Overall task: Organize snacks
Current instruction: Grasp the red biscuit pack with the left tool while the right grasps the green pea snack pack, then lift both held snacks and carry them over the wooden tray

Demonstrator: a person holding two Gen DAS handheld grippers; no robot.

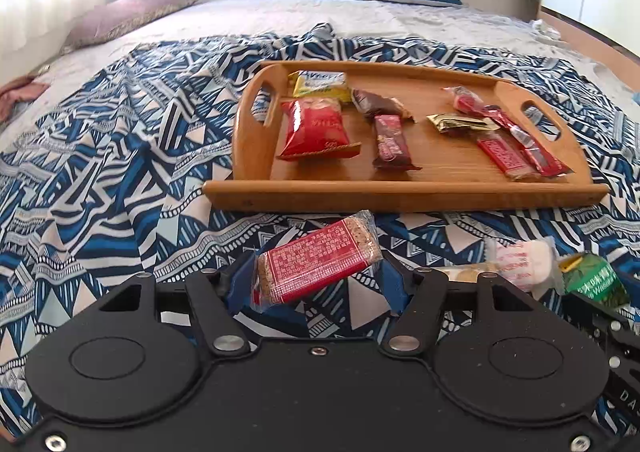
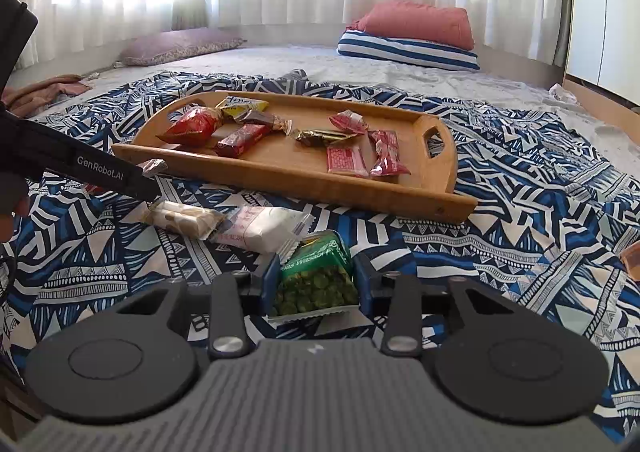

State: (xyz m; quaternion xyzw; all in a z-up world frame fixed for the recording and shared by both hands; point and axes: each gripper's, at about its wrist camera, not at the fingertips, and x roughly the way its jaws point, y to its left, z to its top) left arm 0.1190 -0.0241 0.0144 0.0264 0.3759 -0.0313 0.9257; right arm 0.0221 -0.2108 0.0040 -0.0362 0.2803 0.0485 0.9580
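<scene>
Left wrist view: left gripper [image 1: 316,272] clamps a red bar [image 1: 316,262]; right gripper [image 2: 314,284] clamps a green packet [image 2: 318,278] near the tray [image 2: 360,192].

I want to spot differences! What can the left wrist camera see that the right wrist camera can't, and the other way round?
Only the left wrist view shows the left gripper with the red cereal bar between its fingers. Only the right wrist view shows the right gripper closed on the green pea packet, seen from behind, and the nougat bar in full. Both show the wooden tray of snacks, the white packet and the patterned blue cloth.
</scene>
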